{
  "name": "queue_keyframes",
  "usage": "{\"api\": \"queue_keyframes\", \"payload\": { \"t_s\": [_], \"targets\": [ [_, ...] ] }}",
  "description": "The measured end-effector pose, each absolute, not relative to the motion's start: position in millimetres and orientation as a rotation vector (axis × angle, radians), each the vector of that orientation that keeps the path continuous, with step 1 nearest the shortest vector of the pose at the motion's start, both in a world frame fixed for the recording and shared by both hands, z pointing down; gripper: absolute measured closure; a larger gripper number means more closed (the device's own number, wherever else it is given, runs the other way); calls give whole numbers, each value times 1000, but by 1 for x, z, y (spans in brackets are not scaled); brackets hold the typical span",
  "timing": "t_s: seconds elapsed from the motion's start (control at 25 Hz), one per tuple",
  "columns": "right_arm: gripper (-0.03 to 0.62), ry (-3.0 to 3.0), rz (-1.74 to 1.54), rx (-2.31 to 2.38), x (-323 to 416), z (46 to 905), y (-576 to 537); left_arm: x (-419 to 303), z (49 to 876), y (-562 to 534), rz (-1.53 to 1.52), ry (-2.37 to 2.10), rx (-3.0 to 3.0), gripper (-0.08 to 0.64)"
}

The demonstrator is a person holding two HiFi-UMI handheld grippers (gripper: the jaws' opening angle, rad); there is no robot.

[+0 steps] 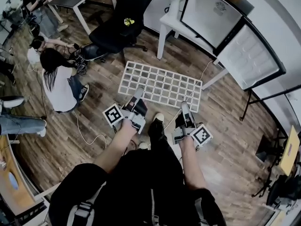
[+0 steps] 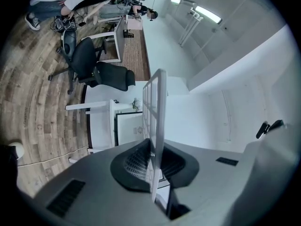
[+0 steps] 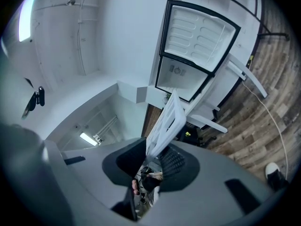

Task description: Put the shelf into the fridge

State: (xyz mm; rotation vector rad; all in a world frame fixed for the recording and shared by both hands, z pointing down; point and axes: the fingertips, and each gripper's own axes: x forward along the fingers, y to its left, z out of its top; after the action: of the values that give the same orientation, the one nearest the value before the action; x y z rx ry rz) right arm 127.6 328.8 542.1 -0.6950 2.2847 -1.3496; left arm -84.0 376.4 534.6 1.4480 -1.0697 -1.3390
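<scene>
Head view looks down on a white grid shelf (image 1: 162, 84) held out flat over the wooden floor (image 1: 225, 145), in front of the person's legs. The left gripper (image 1: 138, 94) grips its near edge towards the left and the right gripper (image 1: 184, 107) towards the right. Left gripper view has the shelf (image 2: 157, 107) edge-on, its rim pinched between the left gripper's (image 2: 154, 166) ribbed pads. Right gripper view shows the same: the right gripper (image 3: 153, 157) is closed on the shelf's (image 3: 169, 119) rim.

The fridge (image 1: 211, 13) stands ahead and to the right with its door (image 1: 249, 55) swung open, well apart from the shelf. How high the shelf's far edge sits above the floor is hard to judge, probably clear of it. A black office chair (image 1: 120, 22) and a white table (image 1: 171, 20) stand beyond, and a person (image 1: 56, 81) sits on the floor at left.
</scene>
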Motion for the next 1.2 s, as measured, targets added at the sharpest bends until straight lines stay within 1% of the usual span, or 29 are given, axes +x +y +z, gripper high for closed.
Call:
{"api": "queue_keyframes", "payload": {
  "t_s": [0.4, 0.6, 0.84, 1.2],
  "targets": [
    [512, 2293, -1361, -688, 99, 532, 199, -114, 523, 249, -1334, -1099, 1447, 518],
    [514, 2282, -1348, -673, 98, 530, 172, -114, 520, 224, -1348, -1089, 1459, 518],
    [512, 2287, -1341, -663, 98, 519, 105, -113, 512, 158, -1337, -1098, 1445, 518],
    [514, 2246, -1357, -693, 105, 517, 54, -107, 511, 97, -1312, -1072, 1436, 518]
  ]
}}
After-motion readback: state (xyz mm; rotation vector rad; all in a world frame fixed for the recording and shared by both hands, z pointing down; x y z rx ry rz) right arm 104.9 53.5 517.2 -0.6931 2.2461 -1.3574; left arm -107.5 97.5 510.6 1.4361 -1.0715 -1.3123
